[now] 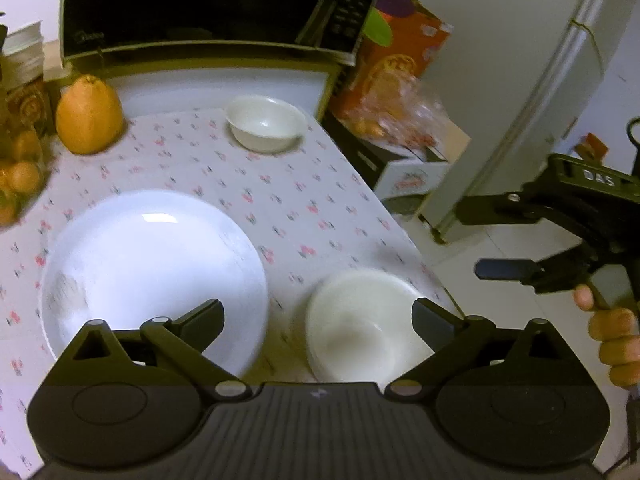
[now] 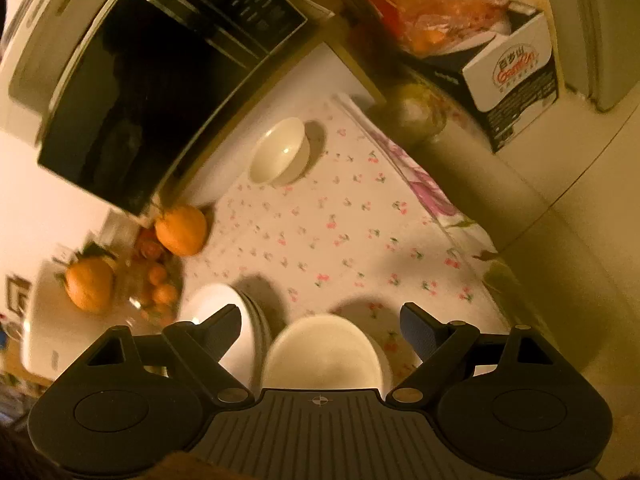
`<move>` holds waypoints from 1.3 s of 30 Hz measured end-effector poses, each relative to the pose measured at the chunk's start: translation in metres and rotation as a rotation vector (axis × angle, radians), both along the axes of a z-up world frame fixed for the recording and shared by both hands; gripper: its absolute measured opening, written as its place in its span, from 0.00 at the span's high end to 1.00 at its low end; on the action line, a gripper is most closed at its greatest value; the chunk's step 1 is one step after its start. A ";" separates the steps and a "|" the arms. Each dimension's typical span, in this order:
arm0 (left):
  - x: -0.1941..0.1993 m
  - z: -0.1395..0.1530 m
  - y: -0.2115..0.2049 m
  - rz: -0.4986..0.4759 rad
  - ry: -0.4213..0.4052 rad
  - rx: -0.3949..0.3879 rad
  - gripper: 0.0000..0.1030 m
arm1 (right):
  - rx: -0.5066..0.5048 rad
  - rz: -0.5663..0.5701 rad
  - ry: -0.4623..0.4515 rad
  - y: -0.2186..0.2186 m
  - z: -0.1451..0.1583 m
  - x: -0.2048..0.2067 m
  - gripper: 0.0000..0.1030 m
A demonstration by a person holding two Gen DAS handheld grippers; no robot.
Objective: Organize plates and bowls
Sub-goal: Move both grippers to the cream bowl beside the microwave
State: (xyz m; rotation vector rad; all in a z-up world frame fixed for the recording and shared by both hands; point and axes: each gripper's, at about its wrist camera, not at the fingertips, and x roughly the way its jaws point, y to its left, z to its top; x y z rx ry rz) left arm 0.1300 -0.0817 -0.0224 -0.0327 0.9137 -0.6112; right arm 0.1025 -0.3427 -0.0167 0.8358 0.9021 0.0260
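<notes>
A large white plate (image 1: 152, 268) lies at the near left of the flowered table (image 1: 304, 208). A stack of small white bowls (image 1: 360, 324) stands at the near right corner. One white bowl (image 1: 266, 122) sits alone at the far edge by the microwave. My left gripper (image 1: 318, 316) is open and empty, hovering over the gap between plate and stack. My right gripper (image 1: 486, 240) is open beyond the table's right edge. In the right wrist view it (image 2: 320, 326) is open above the bowl stack (image 2: 324, 356), with the plate (image 2: 224, 320) to its left and the lone bowl (image 2: 280, 152) far off.
A black microwave (image 1: 208, 4) stands behind the table. A large orange fruit (image 1: 88, 114) and smaller oranges (image 1: 20, 176) are at the far left. An orange carton and bagged fruit (image 1: 400, 76) sit off the right edge, beside a white fridge (image 1: 520, 80).
</notes>
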 end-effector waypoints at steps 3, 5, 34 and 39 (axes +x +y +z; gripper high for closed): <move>0.016 0.004 0.000 0.036 -0.001 -0.003 0.02 | -0.002 -0.012 -0.006 -0.004 0.004 0.012 0.14; 0.028 0.008 0.001 0.061 -0.001 -0.010 0.01 | 0.000 -0.018 -0.012 -0.007 0.007 0.022 0.14; 0.195 -0.017 -0.030 0.122 0.013 0.012 0.02 | 0.204 0.032 -0.070 -0.029 -0.037 0.180 0.14; 0.223 -0.035 -0.033 0.100 0.043 0.004 0.07 | 0.254 0.051 -0.071 -0.023 -0.059 0.208 0.14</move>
